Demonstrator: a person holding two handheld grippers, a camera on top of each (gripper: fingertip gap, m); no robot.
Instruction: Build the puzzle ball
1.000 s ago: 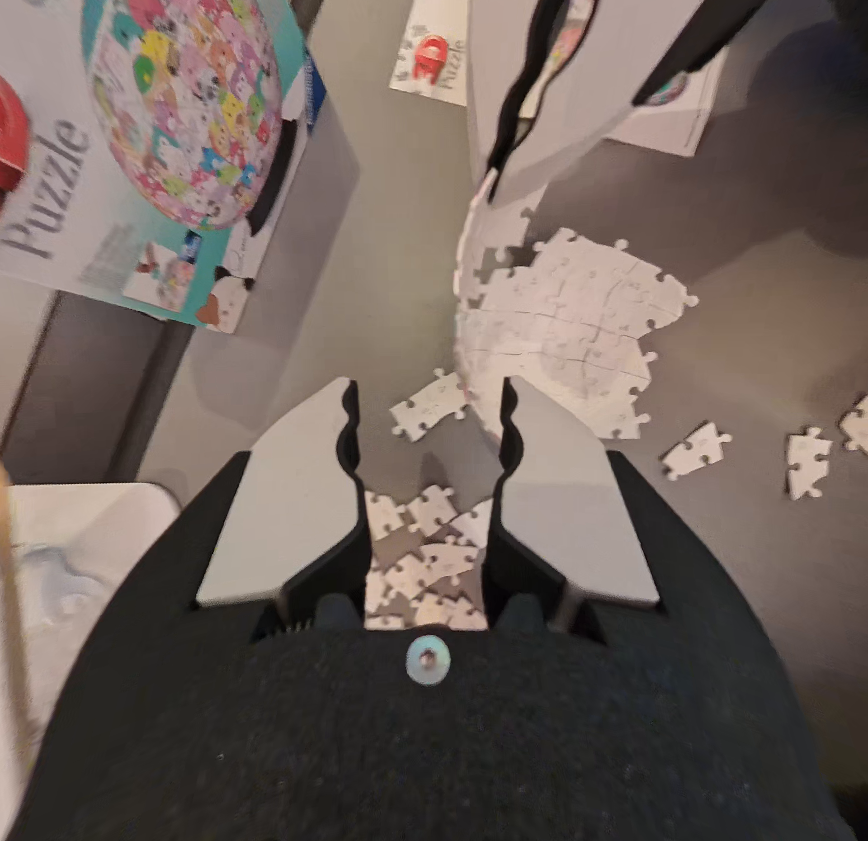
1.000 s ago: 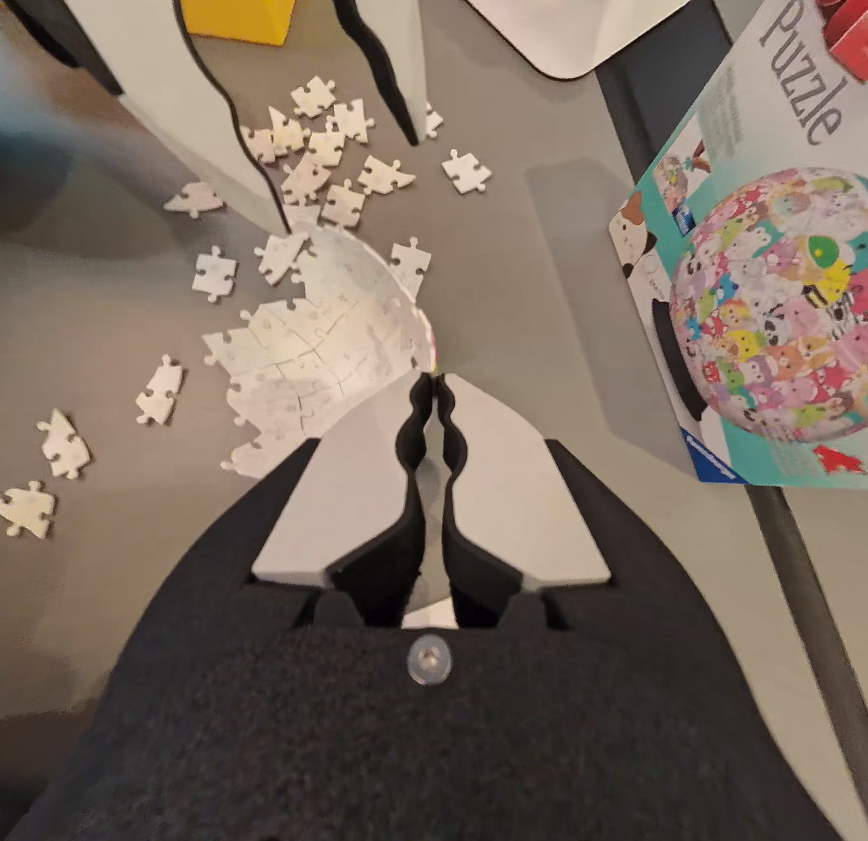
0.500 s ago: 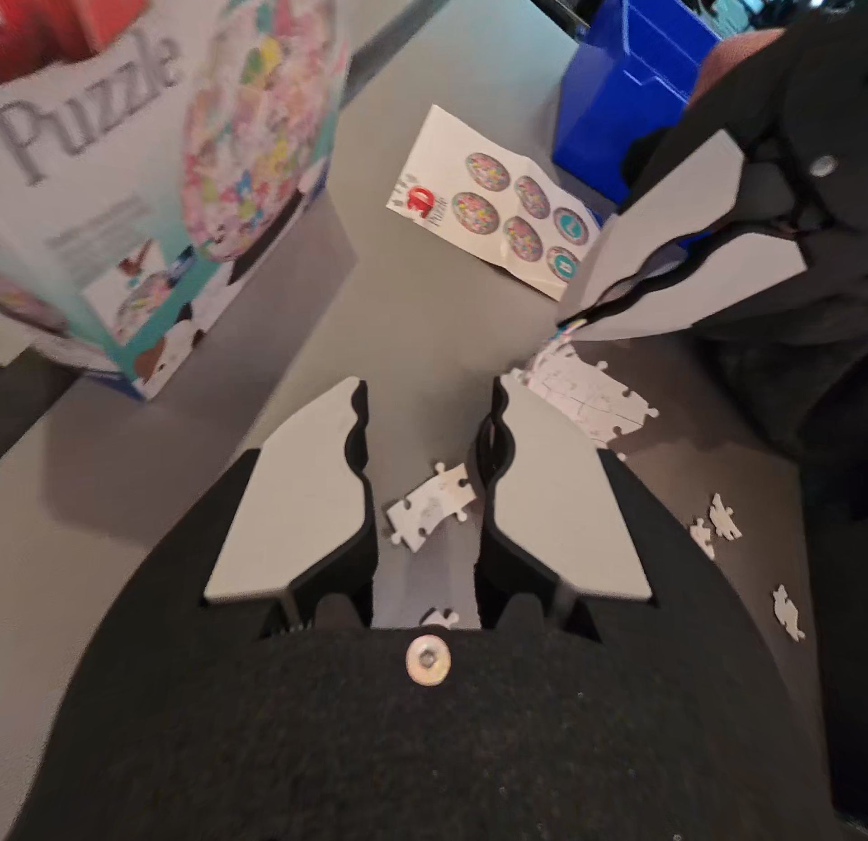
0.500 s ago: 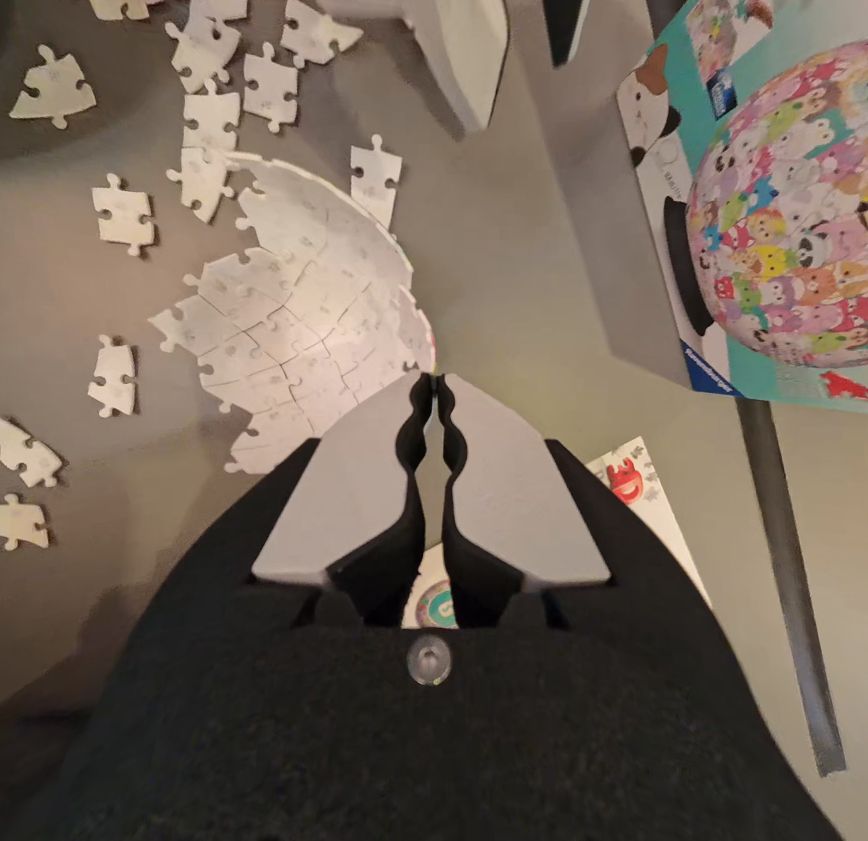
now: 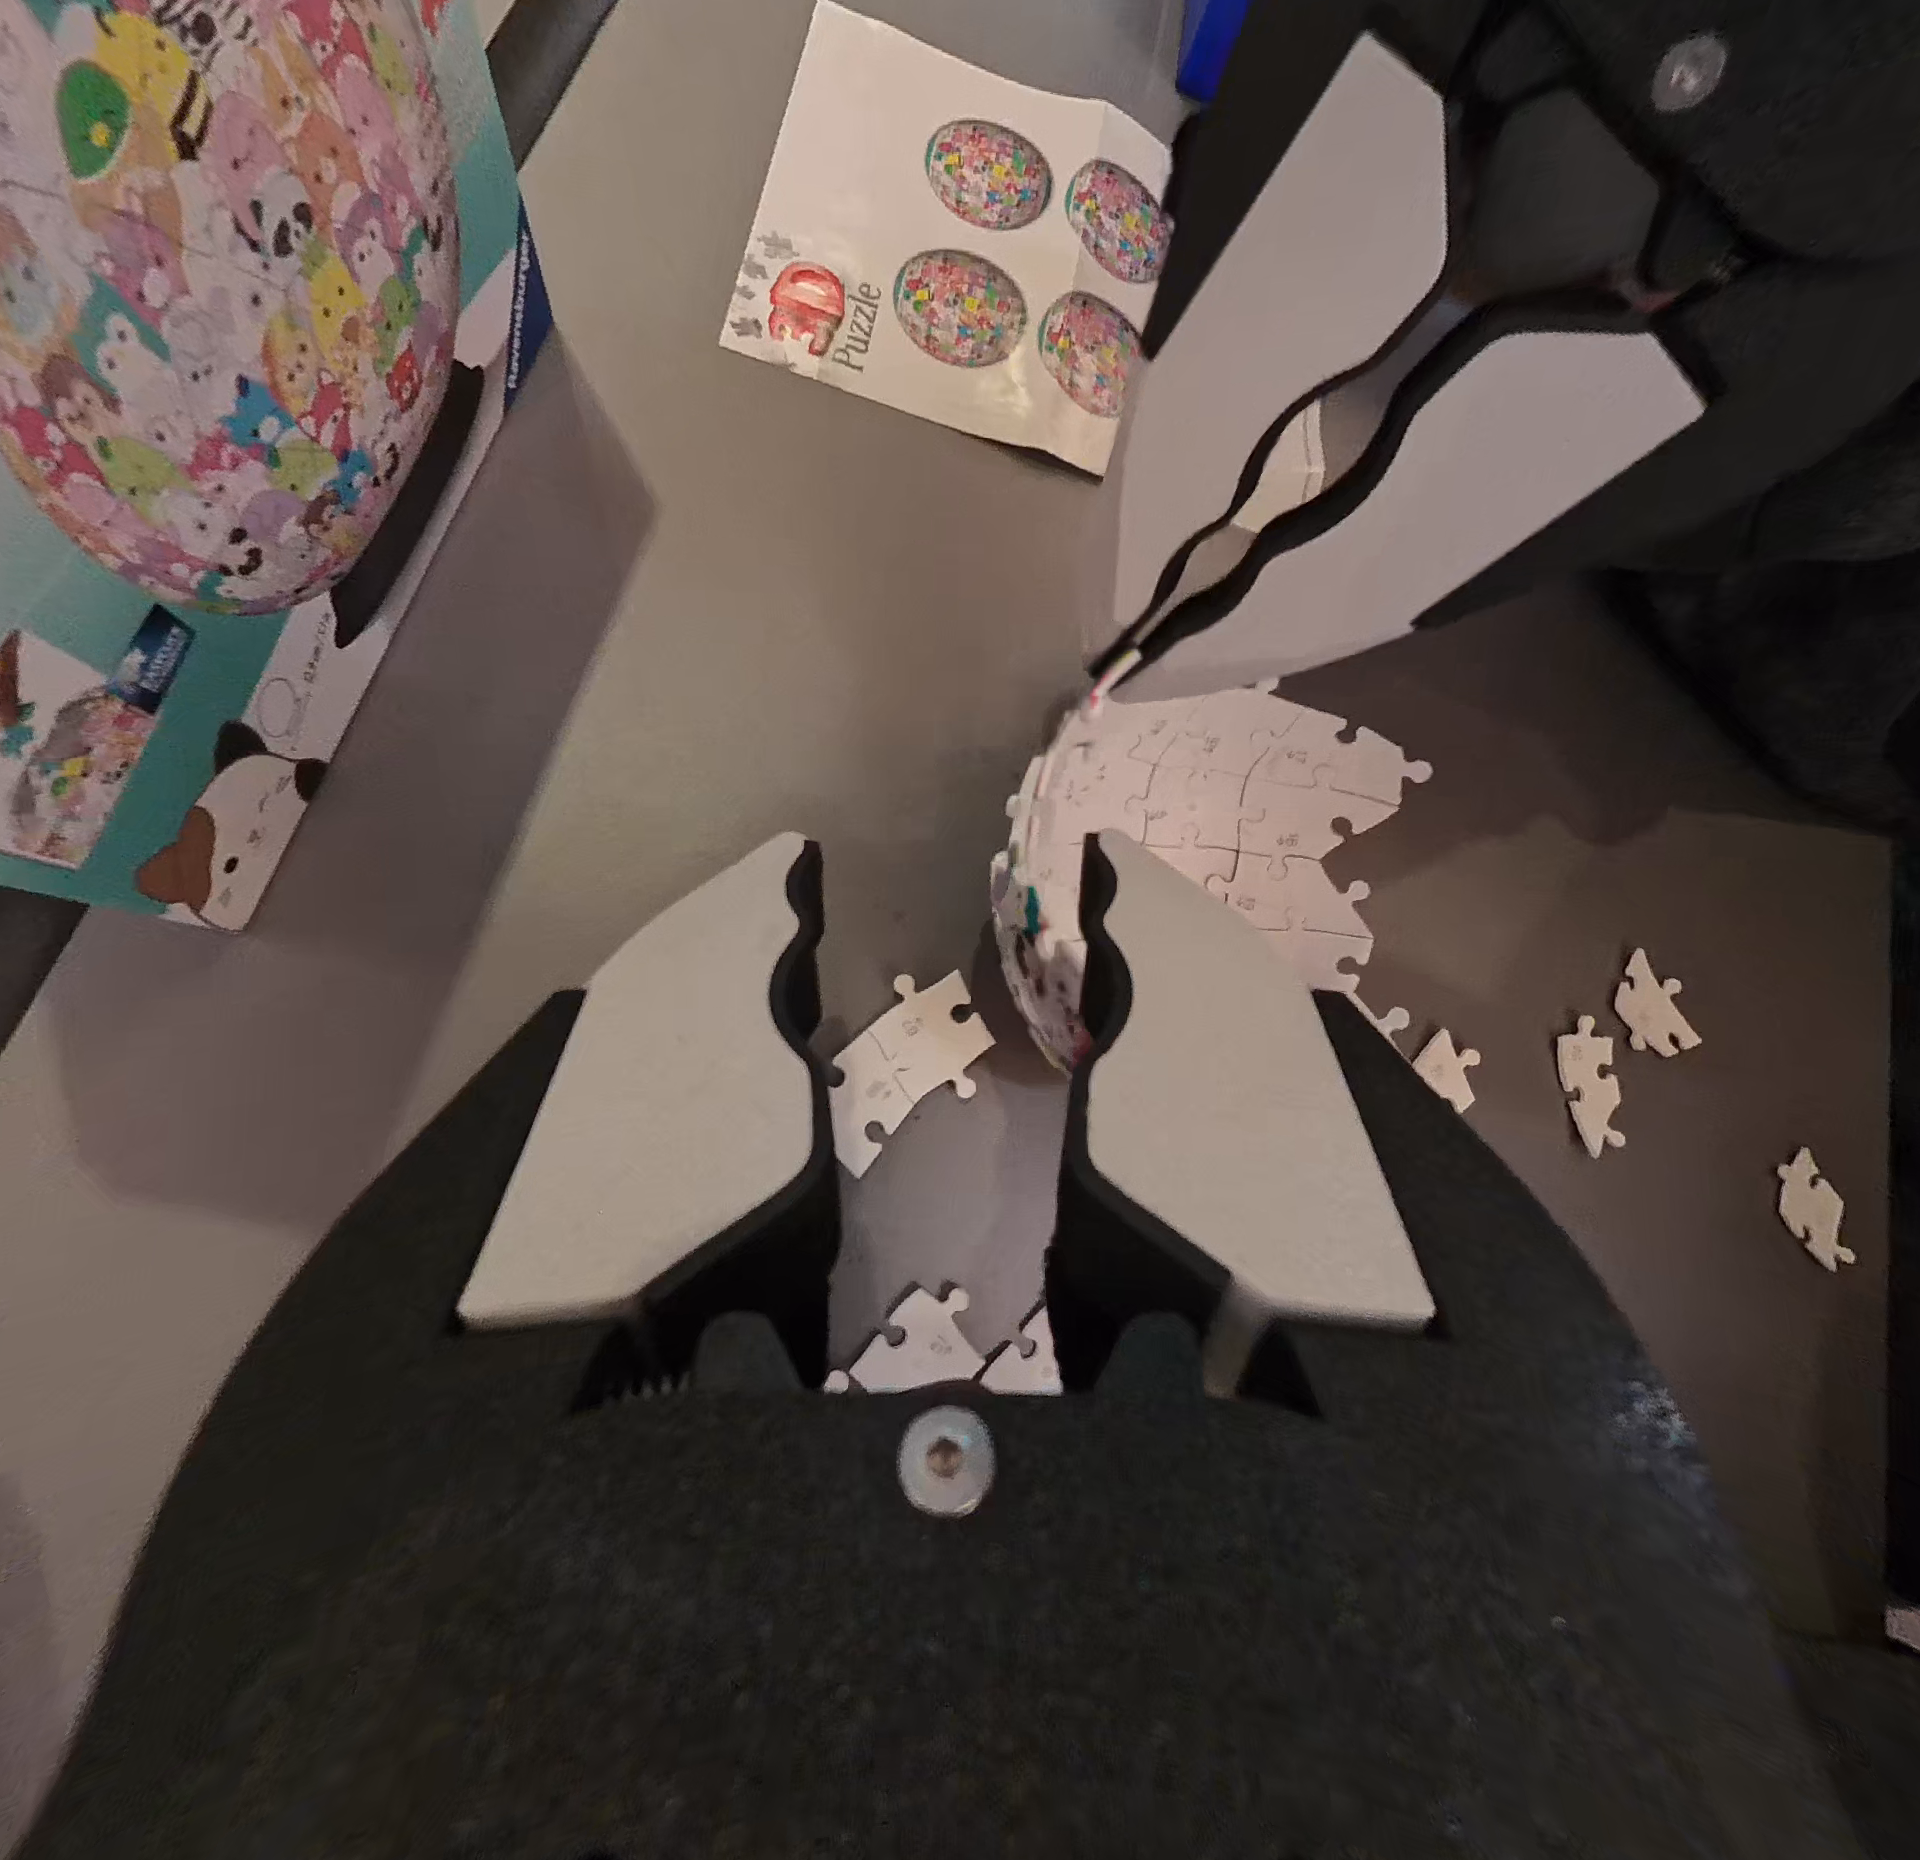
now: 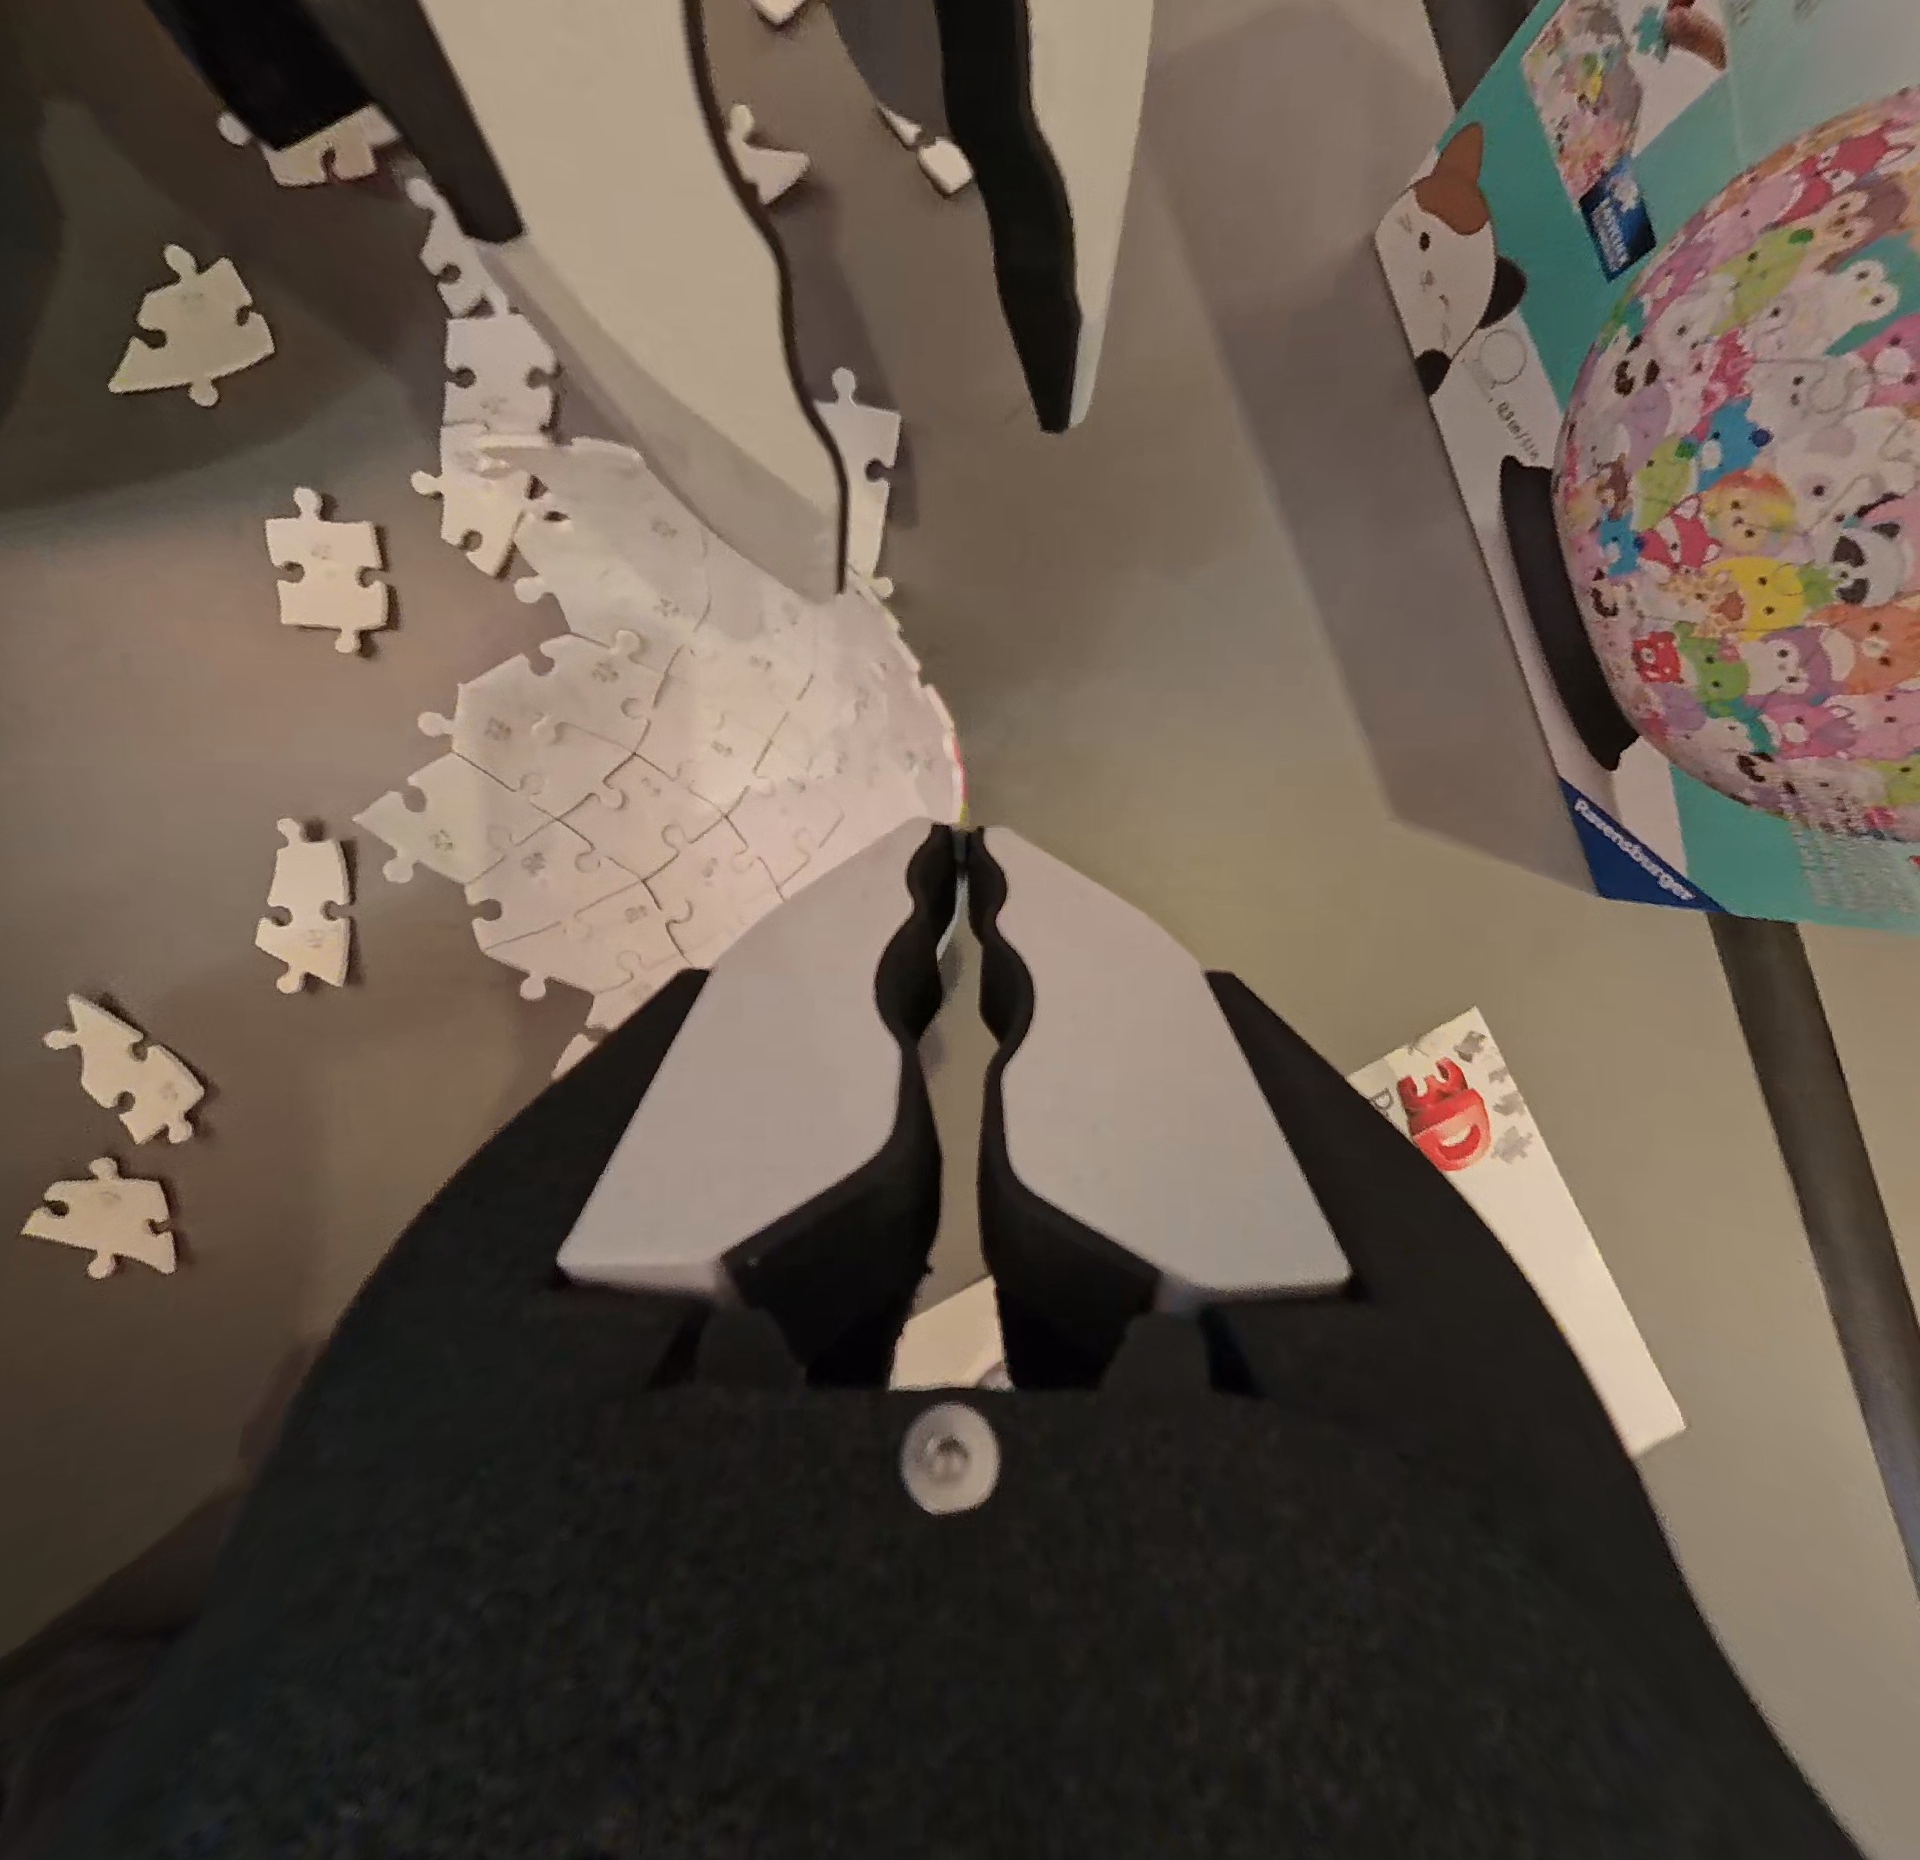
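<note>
Puzzle ball [image 6: 675, 750] is a half-built curved white shell, printed side outward, on your grey counter [image 5: 831, 615]; loose pieces [image 6: 322, 574] lie beside it. Your right gripper [image 6: 961, 860] pinches its rim with fingers closed; your left gripper [image 5: 945, 854] hovers near, fingers apart.

Both views are dimly and warmly lit, seemingly from overhead. Soft, broad shadows are cast across the counter [image 5: 790, 667], darkest at the right of the left wrist view. Strong wide-angle bending is seen toward the edges. The puzzle box [image 6: 1714, 522] and the nearer fingers [image 6: 727, 252] are slightly smeared by blur. No glare is seen.
</note>
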